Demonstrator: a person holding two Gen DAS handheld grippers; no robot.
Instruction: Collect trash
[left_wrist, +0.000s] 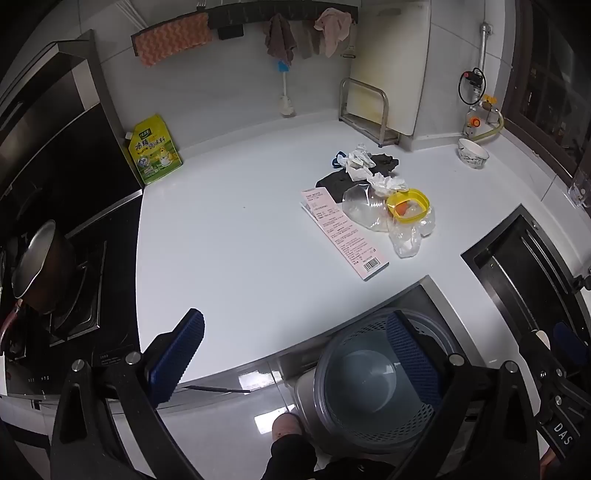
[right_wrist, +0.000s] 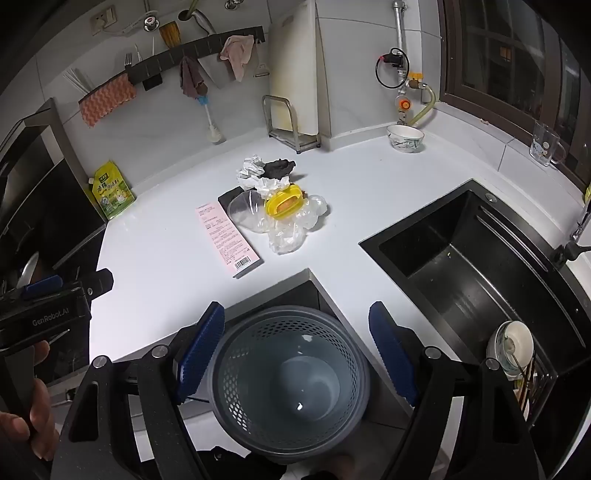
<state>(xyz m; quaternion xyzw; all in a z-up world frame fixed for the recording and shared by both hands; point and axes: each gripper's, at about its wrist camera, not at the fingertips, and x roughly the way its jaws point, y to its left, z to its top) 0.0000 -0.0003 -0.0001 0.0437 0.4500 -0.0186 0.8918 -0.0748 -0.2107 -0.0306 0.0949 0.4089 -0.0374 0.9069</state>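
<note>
I have both tools spread wide with nothing between their pads — the left tool (left_wrist: 295, 354) hangs over the front edge of the white tabletop (left_wrist: 229, 236), the right tool (right_wrist: 297, 350) straddles the view down into the grey perforated bin (right_wrist: 291, 380) on the floor below the edge. The bin looks empty but for a speck or two. The trash sits in one cluster mid-tabletop, well apart from both tools: a pink printed slip (right_wrist: 227, 236), crumpled clear plastic (right_wrist: 291, 232), a yellow lid (right_wrist: 284, 205) on top of it, white crumpled paper (right_wrist: 251, 170) and a dark scrap (right_wrist: 279, 166) behind. A black sink (right_wrist: 461, 258) lies to the right; a yellow-green pouch (left_wrist: 157, 149) stands at the left by the stove.
</note>
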